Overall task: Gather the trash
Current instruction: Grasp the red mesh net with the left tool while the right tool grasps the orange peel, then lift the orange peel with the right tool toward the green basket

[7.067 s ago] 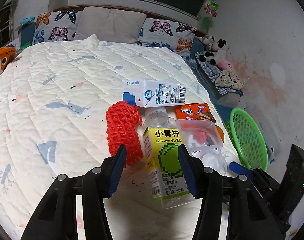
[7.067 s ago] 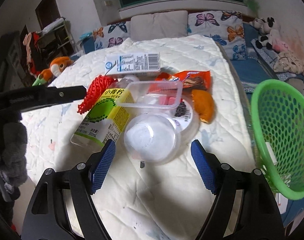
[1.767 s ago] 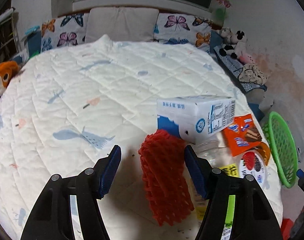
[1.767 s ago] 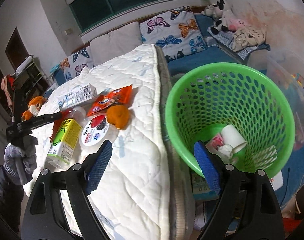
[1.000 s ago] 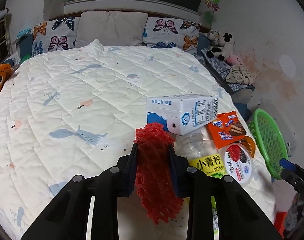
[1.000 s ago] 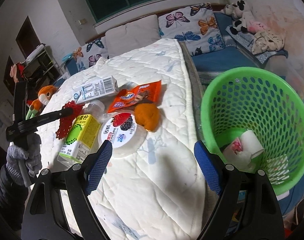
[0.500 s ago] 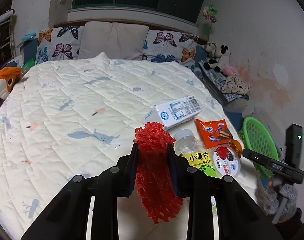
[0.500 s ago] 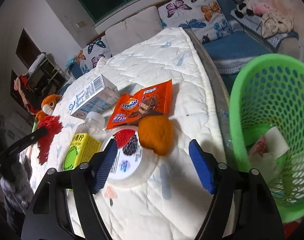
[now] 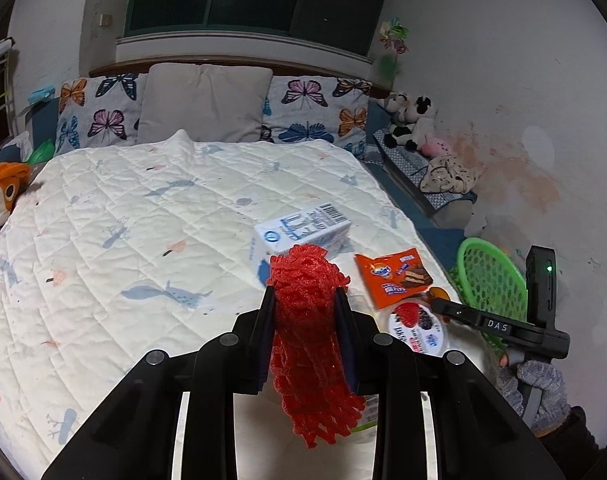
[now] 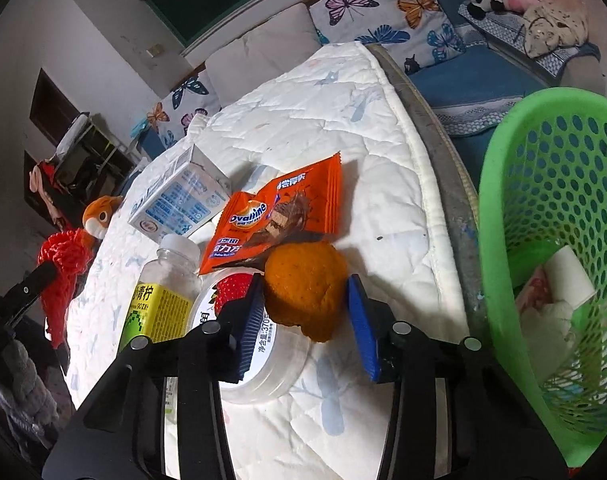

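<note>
My left gripper (image 9: pixel 303 300) is shut on a red foam fruit net (image 9: pixel 309 344) and holds it above the bed; it also shows in the right wrist view (image 10: pixel 61 280). My right gripper (image 10: pixel 305 298) is open, its blue pads on either side of an orange peel (image 10: pixel 305 292) lying on the quilt. Beside the peel lie an orange Ovaltine wrapper (image 10: pixel 275 220), a round yogurt tub (image 10: pixel 259 354), a yellow-labelled juice bottle (image 10: pixel 159 304) and a milk carton (image 10: pixel 179 200). The green basket (image 10: pixel 499 208) stands right of the bed with wrappers inside.
The quilted bed (image 9: pixel 143 240) has butterfly pillows (image 9: pixel 315 112) at its head and an orange plush toy (image 9: pixel 1 192) at its left edge. Stuffed animals (image 9: pixel 411 120) lie along the right wall. The basket also shows in the left wrist view (image 9: pixel 491 280).
My left gripper has lifted the red net higher. My right gripper has moved from the basket to the bed and its jaws have narrowed around the orange peel.
</note>
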### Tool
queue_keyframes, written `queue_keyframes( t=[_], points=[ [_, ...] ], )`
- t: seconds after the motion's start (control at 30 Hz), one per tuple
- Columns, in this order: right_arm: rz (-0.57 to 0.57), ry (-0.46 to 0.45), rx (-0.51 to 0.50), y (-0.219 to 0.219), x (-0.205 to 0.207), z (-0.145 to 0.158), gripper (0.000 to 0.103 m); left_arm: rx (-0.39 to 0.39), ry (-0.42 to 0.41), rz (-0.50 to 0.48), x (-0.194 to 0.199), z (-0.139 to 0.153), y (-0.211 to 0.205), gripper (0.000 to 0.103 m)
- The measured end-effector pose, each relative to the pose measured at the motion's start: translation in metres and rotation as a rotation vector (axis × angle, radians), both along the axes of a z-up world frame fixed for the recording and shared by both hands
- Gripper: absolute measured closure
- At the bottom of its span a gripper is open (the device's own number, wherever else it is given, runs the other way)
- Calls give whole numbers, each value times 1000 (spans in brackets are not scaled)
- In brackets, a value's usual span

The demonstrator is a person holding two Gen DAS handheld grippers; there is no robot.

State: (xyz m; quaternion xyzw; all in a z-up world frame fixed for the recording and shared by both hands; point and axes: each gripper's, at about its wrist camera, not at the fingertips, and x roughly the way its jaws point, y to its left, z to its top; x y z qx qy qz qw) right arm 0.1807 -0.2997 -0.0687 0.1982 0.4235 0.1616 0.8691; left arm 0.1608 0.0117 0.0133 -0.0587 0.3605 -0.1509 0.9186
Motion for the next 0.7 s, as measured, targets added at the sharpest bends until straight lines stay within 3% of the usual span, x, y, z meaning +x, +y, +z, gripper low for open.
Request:
queue_keyframes(
  t=[0.37, 0.7],
  points=[
    [5, -33, 22, -23, -35, 18, 62, -11, -3, -91, 8, 10, -46, 75],
    [-4, -49, -75, -36, -66, 22, 62, -3, -8, -165, 8, 15, -85, 75]
  ],
)
